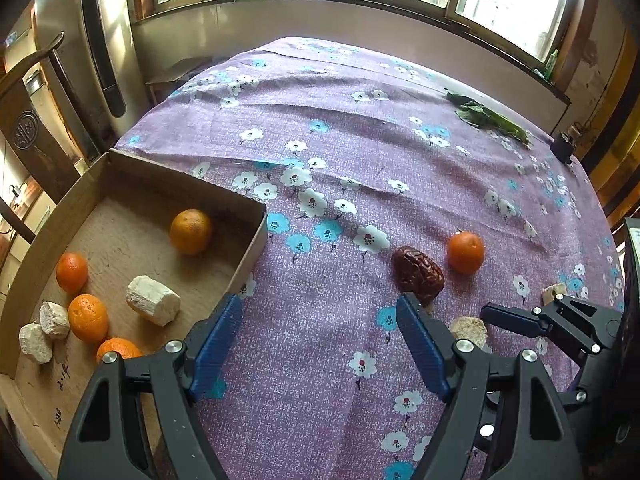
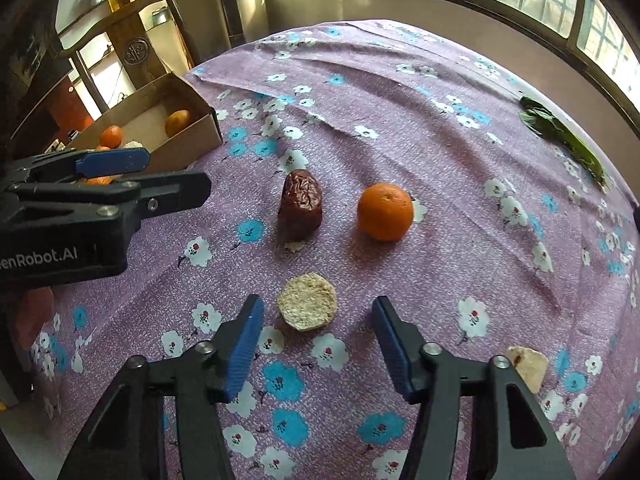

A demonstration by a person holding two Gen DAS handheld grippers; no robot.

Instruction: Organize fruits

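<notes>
A cardboard box at the left holds several oranges and pale cut chunks; it also shows in the right wrist view. On the cloth lie a loose orange, a wrinkled red date, a pale round chunk and another pale piece. My right gripper is open and empty, just short of the round chunk. My left gripper is open and empty over the cloth, right of the box; it shows in the right wrist view.
A purple flowered cloth covers the table. Green leaves lie at the far right, with a small dark object at the table's edge. A wooden chair stands left of the box. Windows line the far wall.
</notes>
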